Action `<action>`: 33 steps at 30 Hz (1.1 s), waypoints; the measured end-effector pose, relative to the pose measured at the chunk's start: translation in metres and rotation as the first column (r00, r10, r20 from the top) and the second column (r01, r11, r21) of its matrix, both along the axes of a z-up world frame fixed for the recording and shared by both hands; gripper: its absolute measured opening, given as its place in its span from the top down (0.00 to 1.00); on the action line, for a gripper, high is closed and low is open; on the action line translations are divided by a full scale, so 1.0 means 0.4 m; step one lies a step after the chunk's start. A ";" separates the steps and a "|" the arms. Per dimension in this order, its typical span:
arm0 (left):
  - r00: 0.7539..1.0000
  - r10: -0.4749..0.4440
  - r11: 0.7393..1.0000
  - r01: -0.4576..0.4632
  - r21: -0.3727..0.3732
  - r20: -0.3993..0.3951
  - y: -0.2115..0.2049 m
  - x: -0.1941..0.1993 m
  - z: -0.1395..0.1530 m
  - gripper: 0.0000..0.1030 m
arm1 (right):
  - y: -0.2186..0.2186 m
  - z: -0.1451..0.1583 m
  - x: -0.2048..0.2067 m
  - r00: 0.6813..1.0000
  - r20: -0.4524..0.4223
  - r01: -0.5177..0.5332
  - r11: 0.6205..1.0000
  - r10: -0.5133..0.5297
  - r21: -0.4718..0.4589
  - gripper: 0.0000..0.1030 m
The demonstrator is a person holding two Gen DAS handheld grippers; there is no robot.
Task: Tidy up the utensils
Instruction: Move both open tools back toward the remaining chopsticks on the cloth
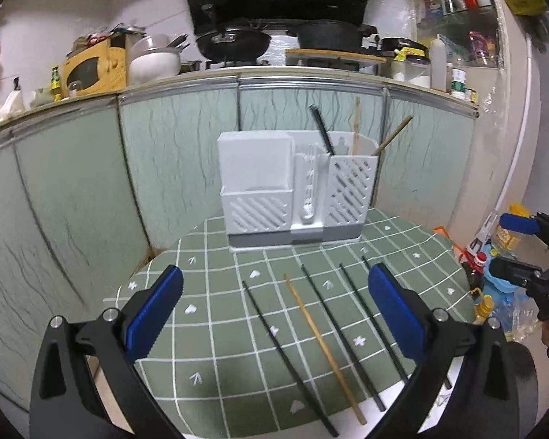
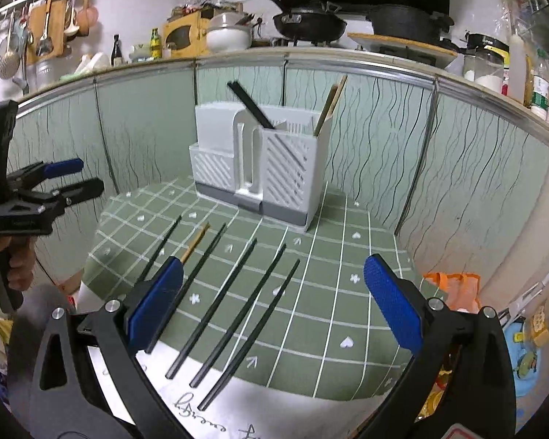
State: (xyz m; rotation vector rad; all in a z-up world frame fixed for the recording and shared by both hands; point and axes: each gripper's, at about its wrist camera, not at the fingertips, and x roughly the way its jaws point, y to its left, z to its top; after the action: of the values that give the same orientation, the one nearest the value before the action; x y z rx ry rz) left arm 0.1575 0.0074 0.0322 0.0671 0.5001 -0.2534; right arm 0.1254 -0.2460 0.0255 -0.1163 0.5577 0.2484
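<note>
A white utensil holder stands at the far side of a green checked table. A black chopstick and wooden chopsticks stand in its right compartment. Several black chopsticks and one wooden chopstick lie loose on the table. My left gripper is open and empty above the near table. My right gripper is open and empty, over the loose chopsticks.
Green patterned cabinet panels wrap behind the table. A counter above holds pans, a pot and jars. Bottles and bags sit on the floor at the right. An orange bag lies past the table's right edge.
</note>
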 end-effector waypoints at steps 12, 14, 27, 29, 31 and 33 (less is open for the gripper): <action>0.999 0.047 0.997 -0.047 0.055 -0.004 0.022 -0.051 -0.096 0.04 | -0.004 -0.078 -0.033 0.998 -0.018 0.057 0.998 -0.057 -0.013 0.08; 0.999 0.052 0.997 -0.051 0.062 -0.011 0.015 -0.062 -0.113 0.04 | -0.004 -0.087 -0.036 0.998 -0.020 0.061 0.998 -0.062 -0.013 0.08; 0.995 0.094 0.993 -0.091 0.077 -0.034 -0.017 -0.108 -0.201 0.04 | 0.011 -0.156 -0.071 0.993 -0.037 0.115 0.993 -0.116 -0.040 0.08; 0.994 0.102 0.992 -0.098 0.080 -0.038 -0.019 -0.112 -0.211 0.04 | 0.013 -0.166 -0.074 0.991 -0.045 0.123 0.991 -0.125 -0.044 0.08; 0.994 0.101 0.992 -0.097 0.082 -0.046 -0.023 -0.115 -0.221 0.04 | 0.015 -0.176 -0.079 0.990 -0.053 0.131 0.990 -0.134 -0.047 0.08; 0.993 0.102 0.992 -0.097 0.081 -0.055 -0.025 -0.117 -0.231 0.04 | 0.018 -0.186 -0.082 0.988 -0.062 0.140 0.989 -0.142 -0.046 0.10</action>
State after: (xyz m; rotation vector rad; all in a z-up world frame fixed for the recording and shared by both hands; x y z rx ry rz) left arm 0.1105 -0.0027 -0.0603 0.1111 0.5705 -0.1381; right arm 0.0926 -0.2389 -0.0490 -0.1085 0.6328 0.1033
